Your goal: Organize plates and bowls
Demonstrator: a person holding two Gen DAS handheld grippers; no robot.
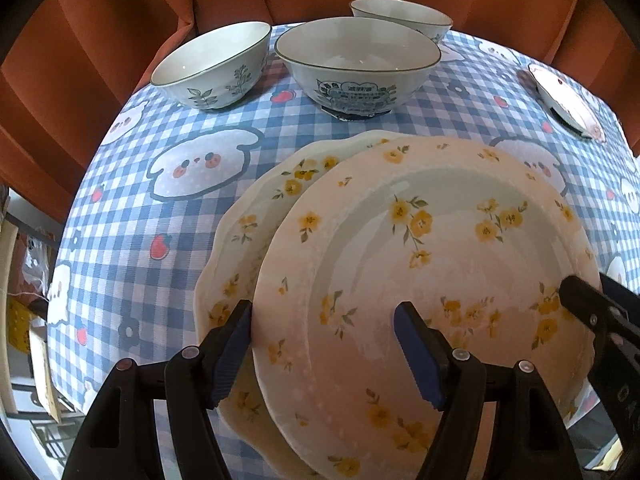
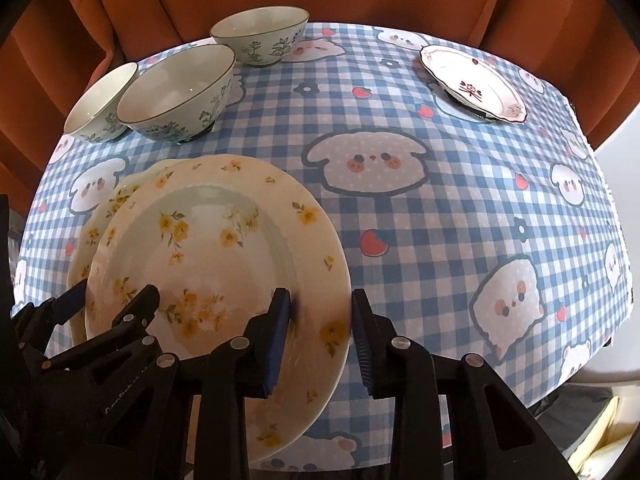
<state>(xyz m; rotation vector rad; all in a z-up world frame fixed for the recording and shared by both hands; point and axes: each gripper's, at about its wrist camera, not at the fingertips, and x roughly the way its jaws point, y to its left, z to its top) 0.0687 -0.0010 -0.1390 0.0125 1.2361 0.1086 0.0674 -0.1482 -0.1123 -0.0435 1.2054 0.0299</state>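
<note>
We are straddling a cream plate (image 1: 432,280) sprigged with yellow flowers, lying atop a matching plate (image 1: 240,240) at the checked tablecloth's (image 2: 460,240) six o'clock, both the left gripper (image 1: 324,354) and right gripper (image 2: 320,338) parted, clamping nothing. Only the right wrist view is showing the red-patterned small plate (image 2: 472,80) clearly, at one o'clock, while three bowls (image 1: 356,64) are sitting toward twelve.

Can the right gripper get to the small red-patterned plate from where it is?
Probably yes. The right gripper is open, straddling the top yellow-flower plate's right rim. Only bare checked tablecloth lies between it and the small red-patterned plate at the far right.
</note>
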